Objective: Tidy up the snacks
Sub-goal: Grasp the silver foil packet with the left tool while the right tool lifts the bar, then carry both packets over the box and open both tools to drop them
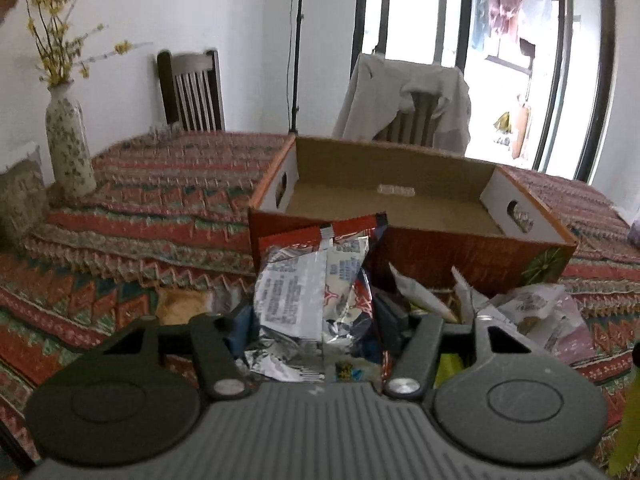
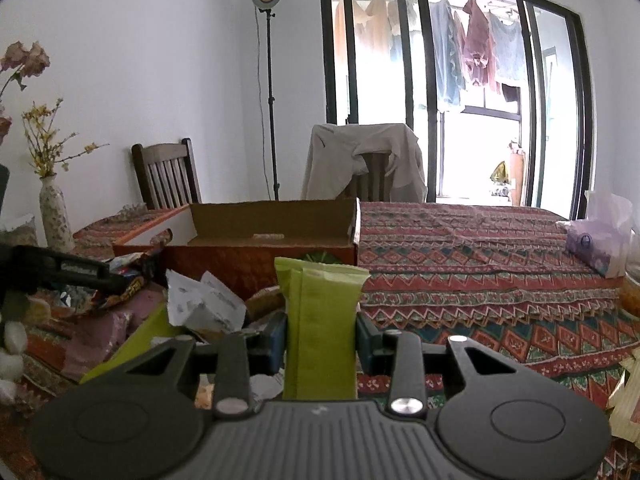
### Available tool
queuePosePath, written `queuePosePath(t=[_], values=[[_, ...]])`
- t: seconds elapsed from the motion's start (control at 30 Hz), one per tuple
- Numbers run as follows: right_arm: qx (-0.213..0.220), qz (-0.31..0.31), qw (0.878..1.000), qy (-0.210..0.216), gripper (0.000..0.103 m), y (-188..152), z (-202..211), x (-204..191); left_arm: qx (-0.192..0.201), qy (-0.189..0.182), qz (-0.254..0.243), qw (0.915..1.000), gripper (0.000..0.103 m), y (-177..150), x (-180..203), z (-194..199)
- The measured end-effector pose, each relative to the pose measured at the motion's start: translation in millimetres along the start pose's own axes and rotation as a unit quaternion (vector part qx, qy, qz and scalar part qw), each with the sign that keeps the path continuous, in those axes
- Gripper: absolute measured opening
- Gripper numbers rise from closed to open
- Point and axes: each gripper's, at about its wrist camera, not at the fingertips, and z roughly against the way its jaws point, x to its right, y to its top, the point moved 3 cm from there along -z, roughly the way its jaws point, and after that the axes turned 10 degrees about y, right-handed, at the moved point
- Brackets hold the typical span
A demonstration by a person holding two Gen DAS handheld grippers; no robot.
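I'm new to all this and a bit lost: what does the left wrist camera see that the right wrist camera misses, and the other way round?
Only the left wrist view shows the left tongs gripping a silver and red snack packet. Only the right wrist view shows the right tongs gripping a green packet, a lamp stand and a purple tissue pack. Both show the cardboard box, the flowered vase and the patterned tablecloth.

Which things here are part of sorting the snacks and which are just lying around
Part of the job:
- left gripper, shut on a silver snack bag
- right gripper, shut on a green snack packet
- cardboard box
- loose snack pile

Just lying about:
- flower vase
- tissue pack
- jacket on the chair
- lamp stand
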Motion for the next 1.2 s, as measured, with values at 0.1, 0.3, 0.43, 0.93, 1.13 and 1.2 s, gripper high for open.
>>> queuePosePath(t=[0.1, 0.3, 0.43, 0.93, 1.13, 1.2], values=[[0.008, 0.002, 1.000, 0.002, 0.034, 5.6, 3.0, -2.6, 0.021, -0.008, 0.007, 0.9997, 0.062, 5.4, -4.9, 14.3], [0.035, 0.007, 0.999, 0.003, 0.034, 26.4, 11.0, -7.0, 0.062, -0.028, 0.016, 0.9976, 0.062, 24.0, -10.7, 42.3], [0.058, 0.011, 0.998, 0.002, 0.034, 47.6, 11.8, -8.5, 0.082, -0.040, 0.020, 0.9956, 0.062, 39.2, -9.6, 51.6], [0.116, 0.025, 0.993, 0.007, 0.034, 136.9, -29.1, -8.2, 0.099, -0.061, 0.031, 0.9927, 0.062, 92.8, 5.0, 33.4], [0.120, 0.020, 0.992, 0.016, 0.034, 160.2, -66.8, -5.0, 0.095, -0.061, 0.035, 0.9930, 0.062, 112.0, 15.0, 3.6], [0.119, 0.018, 0.993, 0.018, 0.034, 163.7, -80.9, -3.0, 0.093, -0.058, 0.036, 0.9933, 0.062, 116.5, 19.8, -7.8]])
